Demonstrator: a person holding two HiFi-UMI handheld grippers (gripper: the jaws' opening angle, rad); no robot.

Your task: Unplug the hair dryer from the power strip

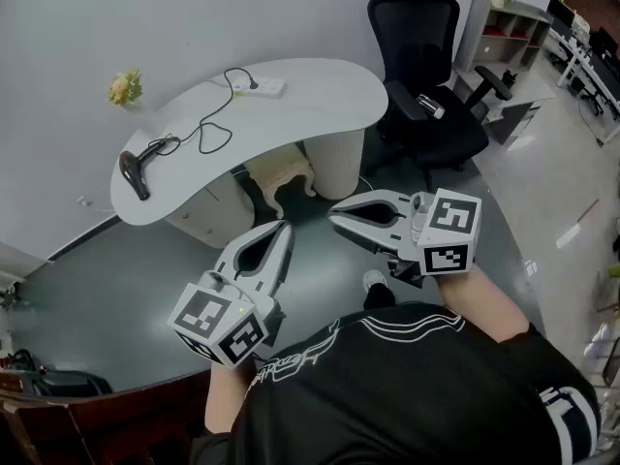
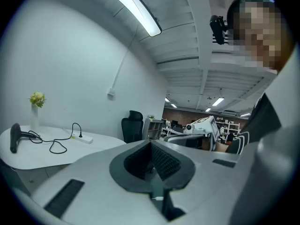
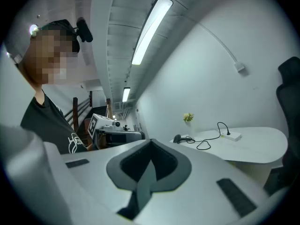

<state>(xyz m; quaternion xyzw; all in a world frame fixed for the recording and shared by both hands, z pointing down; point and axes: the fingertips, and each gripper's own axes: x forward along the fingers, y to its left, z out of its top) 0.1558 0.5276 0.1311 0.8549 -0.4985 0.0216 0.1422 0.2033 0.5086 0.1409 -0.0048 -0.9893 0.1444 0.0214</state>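
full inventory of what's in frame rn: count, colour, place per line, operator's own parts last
table: 1, white, curved, against the wall
hair dryer: 1, black, left end of the table
cord: 1, black, looped across the tabletop from the dryer to the strip
power strip: 1, white, far edge of the table, cord plugged in
flowers: 1 bunch, yellow, far left corner of the table
stool: 1, cream, under the table
office chair: 1, black, right of the table
shelf unit: 1, white, behind the chair
shirt: 1, black, on the person
left gripper: 1, white, shut, empty
right gripper: 1, white, shut, empty
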